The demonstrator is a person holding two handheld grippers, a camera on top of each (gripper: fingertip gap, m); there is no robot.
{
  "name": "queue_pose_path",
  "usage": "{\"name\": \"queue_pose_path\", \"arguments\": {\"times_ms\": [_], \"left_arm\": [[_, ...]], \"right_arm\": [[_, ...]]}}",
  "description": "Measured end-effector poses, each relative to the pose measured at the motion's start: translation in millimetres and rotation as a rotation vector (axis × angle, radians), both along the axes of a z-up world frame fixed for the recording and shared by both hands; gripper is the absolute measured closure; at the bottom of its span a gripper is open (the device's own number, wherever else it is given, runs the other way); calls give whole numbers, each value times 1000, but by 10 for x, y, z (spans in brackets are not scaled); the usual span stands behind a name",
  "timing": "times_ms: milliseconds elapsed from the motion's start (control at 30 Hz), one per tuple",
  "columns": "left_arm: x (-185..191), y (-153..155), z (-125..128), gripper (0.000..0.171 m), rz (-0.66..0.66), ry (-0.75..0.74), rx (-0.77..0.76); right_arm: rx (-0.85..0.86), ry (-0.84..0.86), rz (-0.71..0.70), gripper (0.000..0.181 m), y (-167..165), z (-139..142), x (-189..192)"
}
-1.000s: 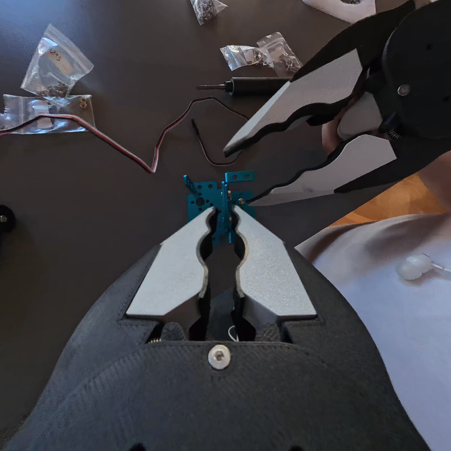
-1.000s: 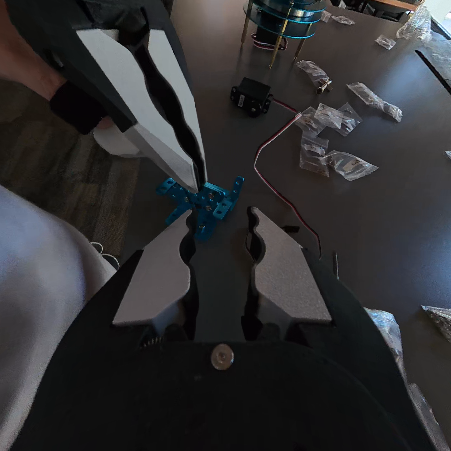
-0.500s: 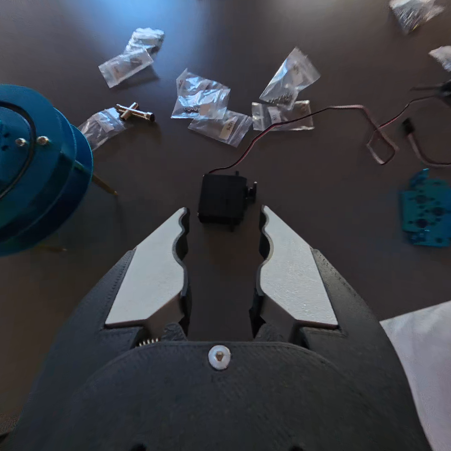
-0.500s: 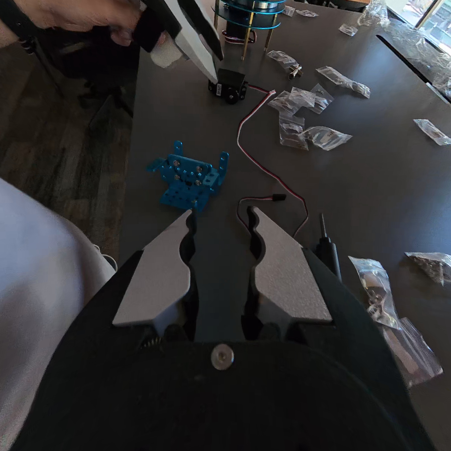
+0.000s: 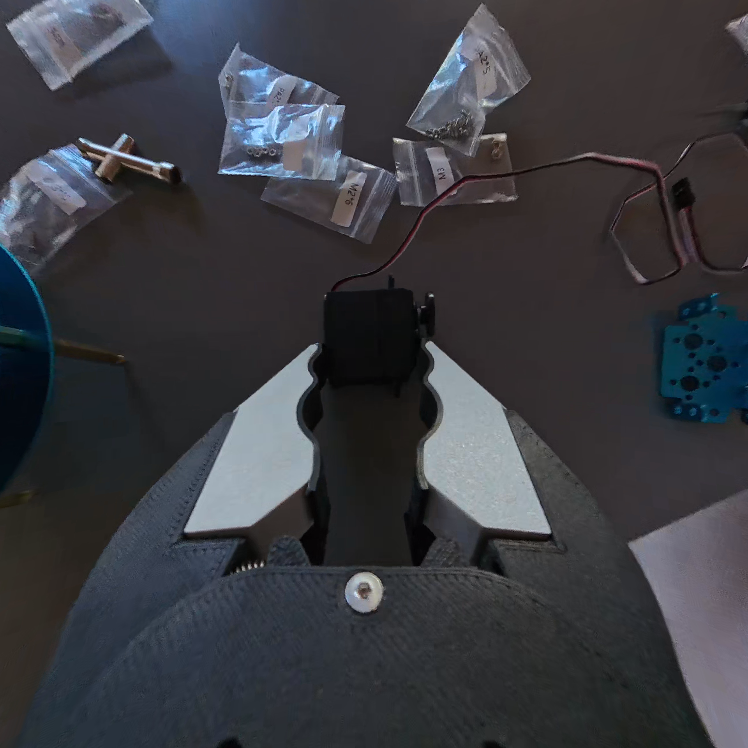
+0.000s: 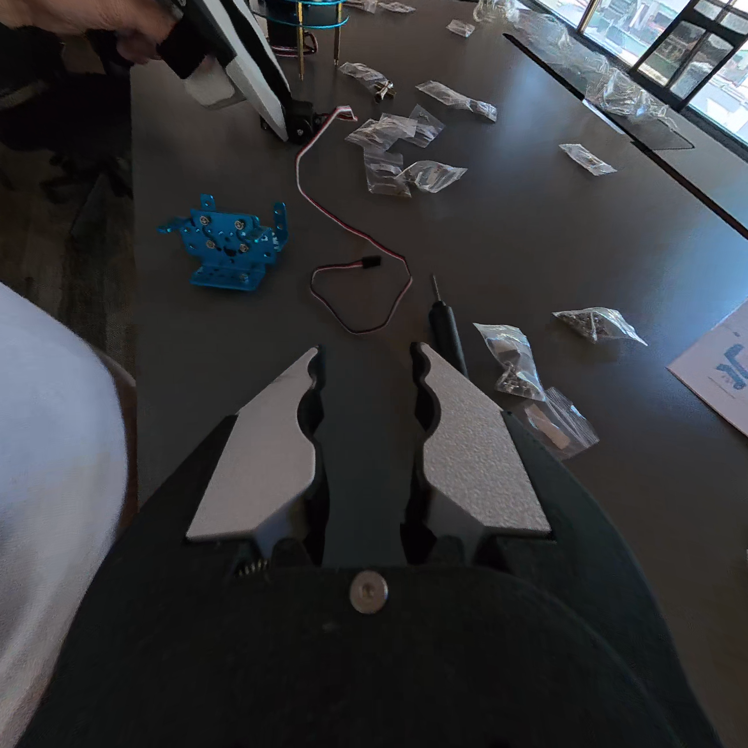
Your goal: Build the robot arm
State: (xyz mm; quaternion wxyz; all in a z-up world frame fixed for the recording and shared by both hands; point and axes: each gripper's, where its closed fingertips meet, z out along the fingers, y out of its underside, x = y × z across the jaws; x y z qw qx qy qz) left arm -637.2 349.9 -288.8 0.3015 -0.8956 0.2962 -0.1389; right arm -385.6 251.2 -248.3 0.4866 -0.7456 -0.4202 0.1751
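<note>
My left gripper (image 5: 372, 349) is open, with its two tips on either side of a black servo (image 5: 364, 319) that lies on the dark table; the jaws sit close to its sides. The servo's red, white and black wire (image 5: 526, 168) runs off to the right. In the right wrist view the left gripper (image 6: 279, 117) stands over the same servo (image 6: 305, 115) at the far end. My right gripper (image 6: 366, 348) is open and empty, low over bare table. A black screwdriver (image 6: 447, 336) lies just beside its right finger. A blue metal bracket (image 6: 226, 247) stands ahead to the left.
Small clear bags of screws (image 5: 283, 141) and a metal cross wrench (image 5: 129, 160) lie beyond the servo. A blue round base on brass posts (image 5: 20, 364) stands at the left. The blue bracket (image 5: 704, 364) is at the right. A cardboard sheet (image 6: 720, 372) lies at right; the table edge (image 6: 131, 283) runs along the left. There is about 30 centimetres between the tips of the two grippers. The black screwdriver (image 6: 447, 336) is closer to my right gripper, around 6 centimetres from its tips; the left tips are 25 centimetres off.
My left gripper let go of the blue bracket, swung left to the servo and has closed in around it. My right gripper has pulled back from the bracket.
</note>
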Motion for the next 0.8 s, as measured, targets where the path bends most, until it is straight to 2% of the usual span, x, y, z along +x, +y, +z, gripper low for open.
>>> {"name": "queue_pose_path", "arguments": {"times_ms": [167,433,533,667,800], "left_arm": [[232,-56,83,125,97,-252,-188],[615,-83,396,126,199,-613,-361],[845,-85,610,126,205,-749,-377],[1289,-89,1058,126,155,-917,-344],[1740,-125,1373,126,98,-973,-325]], "right_arm": [[-10,3,46,138,114,29,142],[-30,0,141,139,164,-80,441],[-42,18,181,138,88,-87,593],[-81,51,237,136,-57,-9,820],[-182,231,269,135,-163,125,990]]}}
